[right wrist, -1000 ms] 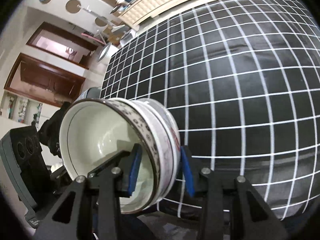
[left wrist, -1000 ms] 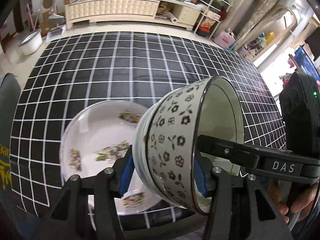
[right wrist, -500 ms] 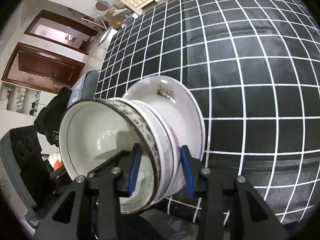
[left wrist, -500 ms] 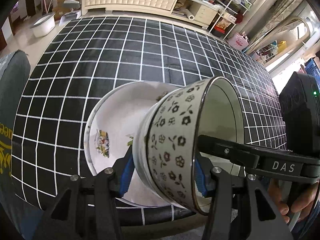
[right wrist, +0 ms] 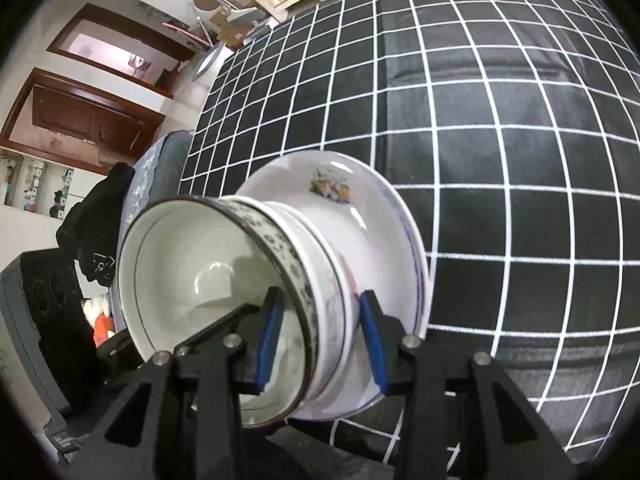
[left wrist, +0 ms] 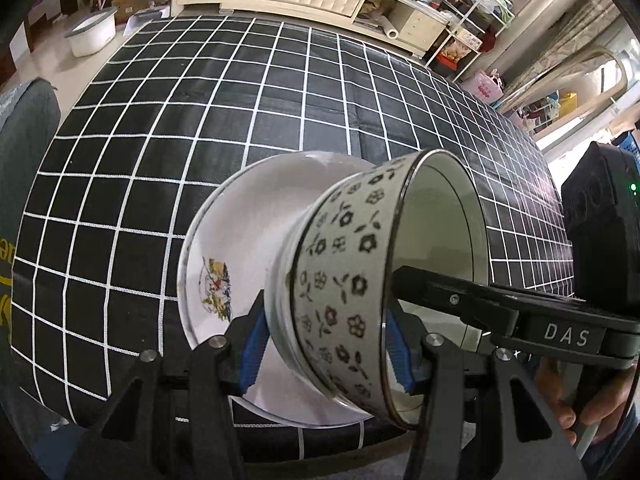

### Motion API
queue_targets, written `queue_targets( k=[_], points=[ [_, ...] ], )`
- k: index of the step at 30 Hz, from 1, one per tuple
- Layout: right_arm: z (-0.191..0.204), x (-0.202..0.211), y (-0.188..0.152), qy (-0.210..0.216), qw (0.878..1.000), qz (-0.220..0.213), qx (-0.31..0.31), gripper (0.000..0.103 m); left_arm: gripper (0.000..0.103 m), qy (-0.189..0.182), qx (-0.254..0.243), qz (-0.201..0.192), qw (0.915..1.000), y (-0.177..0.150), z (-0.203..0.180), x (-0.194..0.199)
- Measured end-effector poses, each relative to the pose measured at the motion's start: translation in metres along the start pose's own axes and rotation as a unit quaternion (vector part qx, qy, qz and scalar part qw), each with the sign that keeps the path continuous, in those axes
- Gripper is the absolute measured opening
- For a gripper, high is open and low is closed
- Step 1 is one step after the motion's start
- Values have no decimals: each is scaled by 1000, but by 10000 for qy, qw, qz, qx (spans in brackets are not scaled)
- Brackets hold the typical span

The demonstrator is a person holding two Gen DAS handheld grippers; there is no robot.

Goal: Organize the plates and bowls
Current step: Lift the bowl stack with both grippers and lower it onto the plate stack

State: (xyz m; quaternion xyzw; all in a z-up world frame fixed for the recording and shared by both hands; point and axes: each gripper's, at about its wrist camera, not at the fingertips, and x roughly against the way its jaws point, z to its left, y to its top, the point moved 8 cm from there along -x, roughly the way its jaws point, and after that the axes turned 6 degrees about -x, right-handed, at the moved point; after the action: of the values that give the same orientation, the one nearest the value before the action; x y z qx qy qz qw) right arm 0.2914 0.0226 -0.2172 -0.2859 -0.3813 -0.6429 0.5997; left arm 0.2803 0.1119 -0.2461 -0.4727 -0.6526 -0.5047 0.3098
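Main risk: stack slips. Both tools pinch the same stack from opposite sides, and it's tipped on edge, so uneven release or a twist could drop the flowered bowl (left wrist: 344,280) off the plate (left wrist: 240,248) onto the table (left wrist: 280,92).

Left tool (left wrist: 326,348): part-open, pads clamping bowl and its white liner, lower centre of frame.

Right tool (right wrist: 320,340): part-open, gripping bowl rim plus plate.

Both pitch steeply down.
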Motion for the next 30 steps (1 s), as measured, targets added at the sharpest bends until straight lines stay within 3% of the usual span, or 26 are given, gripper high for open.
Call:
queue_targets(
  k=[4,9,21,30],
  points=[
    [7,-1,2,-61,9999,-25,145,43,51,-7,70,-48,10000,-3,3,2],
    [11,8,5,-616,9965,-322,465,43,51,27,5,-25,10000,-6,-1,5],
    [19,22,0,-1070,9893,-722,679,43,50,869,-789,-680,9908,6,-25,55],
    [21,54,-10,-1185,9842,-1105,709,44,50,1017,-748,-972,9872,-4,-39,80]
  ],
)
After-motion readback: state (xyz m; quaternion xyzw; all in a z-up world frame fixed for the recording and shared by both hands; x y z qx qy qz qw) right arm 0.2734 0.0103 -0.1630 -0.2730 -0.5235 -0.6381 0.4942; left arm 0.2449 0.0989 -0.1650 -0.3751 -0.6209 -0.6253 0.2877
